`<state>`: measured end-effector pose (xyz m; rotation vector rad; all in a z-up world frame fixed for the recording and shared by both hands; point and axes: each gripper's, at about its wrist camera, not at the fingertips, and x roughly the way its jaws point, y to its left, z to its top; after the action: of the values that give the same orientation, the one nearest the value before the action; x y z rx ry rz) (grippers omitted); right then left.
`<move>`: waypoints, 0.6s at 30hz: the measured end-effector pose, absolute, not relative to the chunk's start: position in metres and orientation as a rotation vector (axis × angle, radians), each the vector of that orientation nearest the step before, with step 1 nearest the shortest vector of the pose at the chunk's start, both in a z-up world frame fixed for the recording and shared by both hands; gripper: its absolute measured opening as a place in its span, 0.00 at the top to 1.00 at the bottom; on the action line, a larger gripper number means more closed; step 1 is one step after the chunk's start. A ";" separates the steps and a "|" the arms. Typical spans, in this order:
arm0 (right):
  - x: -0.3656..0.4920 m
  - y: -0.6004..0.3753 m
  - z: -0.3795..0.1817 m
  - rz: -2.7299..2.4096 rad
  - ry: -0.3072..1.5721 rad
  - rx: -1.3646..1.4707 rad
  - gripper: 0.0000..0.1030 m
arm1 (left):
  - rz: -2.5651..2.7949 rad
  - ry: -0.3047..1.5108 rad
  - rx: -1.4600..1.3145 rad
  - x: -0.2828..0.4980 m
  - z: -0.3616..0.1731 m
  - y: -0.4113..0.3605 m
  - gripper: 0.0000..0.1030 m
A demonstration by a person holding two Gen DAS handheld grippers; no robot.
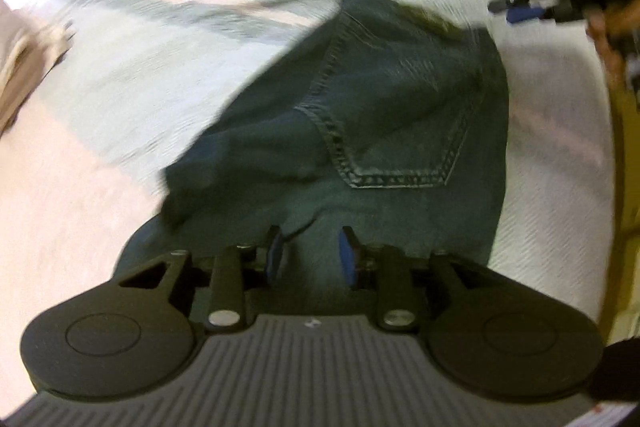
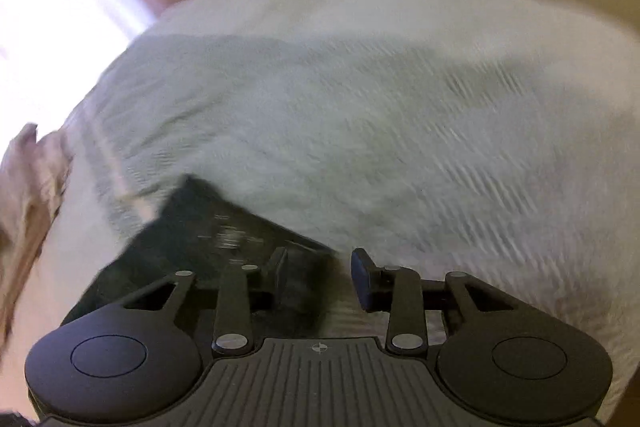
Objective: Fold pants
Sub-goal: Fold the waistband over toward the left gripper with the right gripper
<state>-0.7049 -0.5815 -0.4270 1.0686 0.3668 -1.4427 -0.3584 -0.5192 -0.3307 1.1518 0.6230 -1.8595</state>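
Left claw [image 1: 310,253] parted over jeans [image 1: 380,107], right claw [image 2: 322,269] parted, empty; bed [image 2: 400,87] fold seemingly near done.

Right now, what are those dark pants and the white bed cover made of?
The pants look like dark blue denim: heavy, matte cloth with pale double stitching round a back pocket. The bed cover looks like soft woven cotton, matte white with fine ribbed lines, though blur makes that uncertain.
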 end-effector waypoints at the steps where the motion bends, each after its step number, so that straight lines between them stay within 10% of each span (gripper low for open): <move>1: -0.690 -0.581 -0.417 -1.398 0.379 1.037 0.69 | -1.850 0.645 1.111 -0.348 -0.323 -0.520 0.68; 14: -0.474 -0.621 -0.395 -0.754 0.776 0.602 0.67 | -1.870 1.070 0.900 -0.208 -0.361 -0.587 0.65; 18: -0.411 -0.657 -0.402 -0.430 0.956 0.464 0.64 | -1.914 1.106 0.918 -0.211 -0.376 -0.574 0.83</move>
<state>-0.4113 -0.6572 -0.4020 0.4640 0.9561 -0.4297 -0.2109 -0.5742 -0.3758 0.9185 1.1057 -1.9137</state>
